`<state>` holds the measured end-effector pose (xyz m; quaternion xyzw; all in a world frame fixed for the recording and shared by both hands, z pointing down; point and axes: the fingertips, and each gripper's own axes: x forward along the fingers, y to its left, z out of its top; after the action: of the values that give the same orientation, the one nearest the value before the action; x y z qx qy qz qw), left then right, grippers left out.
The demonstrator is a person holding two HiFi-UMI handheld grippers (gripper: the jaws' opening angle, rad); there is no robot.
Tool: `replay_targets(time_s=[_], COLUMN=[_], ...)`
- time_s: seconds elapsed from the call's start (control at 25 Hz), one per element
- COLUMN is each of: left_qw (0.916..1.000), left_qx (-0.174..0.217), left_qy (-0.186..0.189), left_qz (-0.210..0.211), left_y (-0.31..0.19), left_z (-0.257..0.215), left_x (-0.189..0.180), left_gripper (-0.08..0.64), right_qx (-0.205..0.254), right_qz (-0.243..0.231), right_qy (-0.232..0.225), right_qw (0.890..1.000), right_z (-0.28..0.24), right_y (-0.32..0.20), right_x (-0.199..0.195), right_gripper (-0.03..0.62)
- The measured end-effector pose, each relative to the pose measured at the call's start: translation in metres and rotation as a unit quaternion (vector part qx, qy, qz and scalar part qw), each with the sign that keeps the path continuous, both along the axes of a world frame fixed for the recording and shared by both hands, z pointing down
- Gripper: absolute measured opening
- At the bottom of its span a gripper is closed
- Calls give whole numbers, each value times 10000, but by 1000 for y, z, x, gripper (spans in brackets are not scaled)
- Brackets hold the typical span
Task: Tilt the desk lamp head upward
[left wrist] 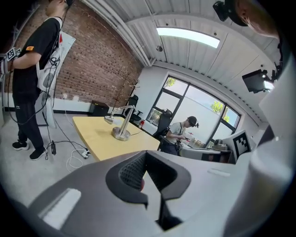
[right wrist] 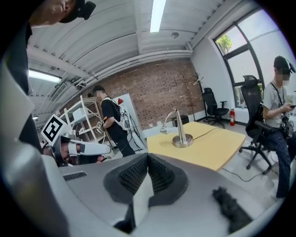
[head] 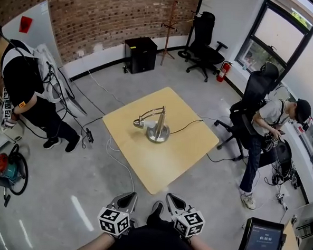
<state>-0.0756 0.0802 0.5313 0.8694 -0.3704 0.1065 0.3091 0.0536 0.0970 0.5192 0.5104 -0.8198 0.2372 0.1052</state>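
A silver desk lamp (head: 155,126) stands on a round base in the middle of a square light-wood table (head: 184,150). Its curved arm bends left and its small head (head: 139,123) hangs low over the tabletop. A black cord runs from the base to the right. The lamp also shows far ahead in the left gripper view (left wrist: 121,124) and in the right gripper view (right wrist: 180,132). Both grippers are held low near the person's body, well short of the table. The left gripper (head: 125,201) and the right gripper (head: 174,202) are both shut with nothing between their jaws.
A person in black (head: 29,90) stands at the left by a whiteboard. Another person (head: 267,134) stands at the right beside office chairs (head: 250,101). Cables (head: 112,151) trail on the floor left of the table. A black cabinet (head: 140,54) is by the brick wall, a monitor (head: 262,238) at the lower right.
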Motion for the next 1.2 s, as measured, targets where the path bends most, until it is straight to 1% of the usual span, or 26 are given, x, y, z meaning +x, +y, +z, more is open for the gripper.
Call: replay_targets(time_s=[0.08, 0.24, 0.36, 0.52, 0.8, 0.96, 1.08, 1.2], left_qw=[9999, 9996, 9996, 9988, 9975, 9970, 9969, 9963], left_qx=[84, 263, 207, -7, -140, -236, -205, -299], left_qy=[-17, 2, -31, -48, -144, -102, -215, -310], left_qz=[-55, -111, -178, -488, -679, -727, -723, -742], left_y=[-18, -50, -59, -76, -121, -167, -210, -248], left_z=[-8, -18, -14, -7, 8, 22, 34, 52], left_x=[19, 55, 66, 63, 54, 50, 44, 36], left_gripper=[6, 6, 6, 6, 6, 6, 8, 9], right_qx=[86, 148, 176, 146, 212, 254, 155, 62], right_qz=[-85, -163, -262, -309, -186, -178, -137, -39], right_qy=[26, -64, -47, -74, 49, 47, 119, 262], right_qw=[9999, 9997, 9995, 9994, 9996, 9995, 9997, 9996], right_z=[-6, -6, -3, -4, 3, 2, 7, 14], right_y=[-20, -55, -74, -96, -150, -188, -220, -252], right_x=[16, 46, 61, 74, 92, 92, 87, 80], right_gripper=[5, 5, 5, 5, 5, 5, 5, 5])
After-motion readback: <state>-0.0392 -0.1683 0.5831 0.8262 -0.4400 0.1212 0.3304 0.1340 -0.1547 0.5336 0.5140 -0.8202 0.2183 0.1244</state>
